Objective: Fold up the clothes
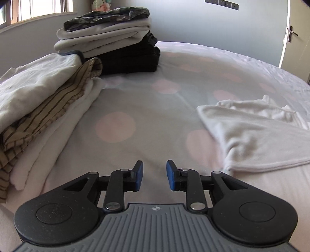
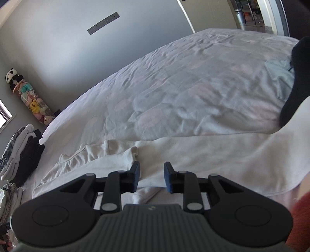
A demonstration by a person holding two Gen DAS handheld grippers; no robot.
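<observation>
Rumpled dotted bedsheet (image 1: 147, 108), soft white garment (image 2: 193, 155), open right claw (image 2: 151, 177) above

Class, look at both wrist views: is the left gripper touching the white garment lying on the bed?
Apart. The left wrist view shows the left gripper open over bare bedsheet, with the white garment lying off to its right, a strip of sheet between them.

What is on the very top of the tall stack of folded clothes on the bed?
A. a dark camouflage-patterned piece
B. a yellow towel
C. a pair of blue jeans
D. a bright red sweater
A. In the left wrist view, the folded stack has a dark camouflage-patterned piece on top, above pale folded layers and black ones at the bottom.
</observation>
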